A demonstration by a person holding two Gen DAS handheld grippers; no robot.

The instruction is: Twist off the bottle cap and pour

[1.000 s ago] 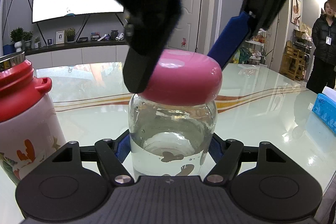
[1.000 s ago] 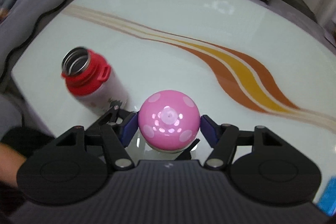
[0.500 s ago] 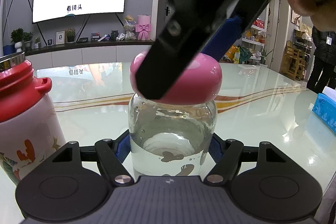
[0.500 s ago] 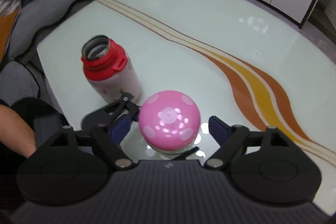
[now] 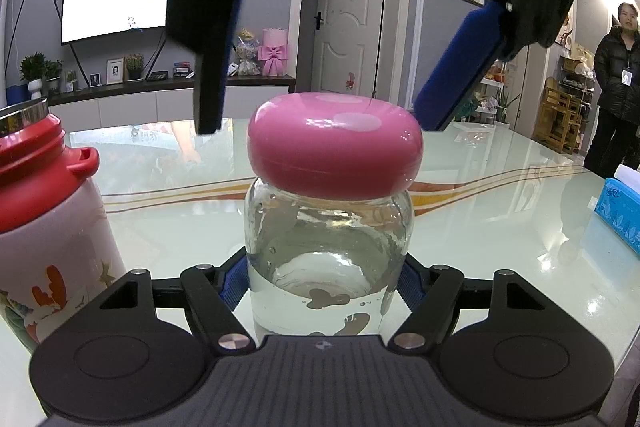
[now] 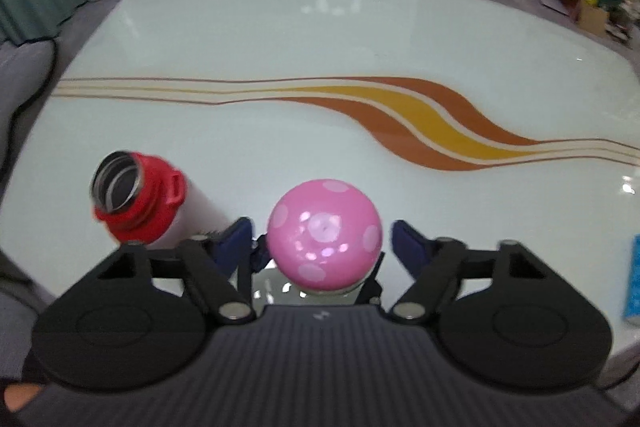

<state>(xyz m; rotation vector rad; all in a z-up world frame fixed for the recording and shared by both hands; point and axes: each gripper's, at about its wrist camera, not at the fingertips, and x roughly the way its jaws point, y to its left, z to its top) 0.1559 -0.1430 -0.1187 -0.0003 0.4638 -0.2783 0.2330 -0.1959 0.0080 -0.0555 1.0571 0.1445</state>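
A clear glass bottle (image 5: 328, 247) with water in it stands on the glossy table (image 5: 500, 203). It wears a pink spotted dome cap (image 5: 334, 155), which also shows from above in the right wrist view (image 6: 324, 243). My left gripper (image 5: 322, 281) is shut on the bottle's body. My right gripper (image 6: 322, 241) hovers over the cap, open, its blue pads (image 6: 408, 241) apart from the cap on both sides. In the left wrist view the right gripper (image 5: 332, 99) shows above the cap.
An open red-and-white thermos (image 5: 44, 227) stands just left of the bottle; it also shows in the right wrist view (image 6: 140, 199). A blue tissue box (image 5: 620, 211) lies at the table's right edge. A person (image 5: 616, 83) stands at the far right.
My right gripper let go of the pink cap and opened. It has turned back around above the cap. The bottle and my left gripper have not moved.
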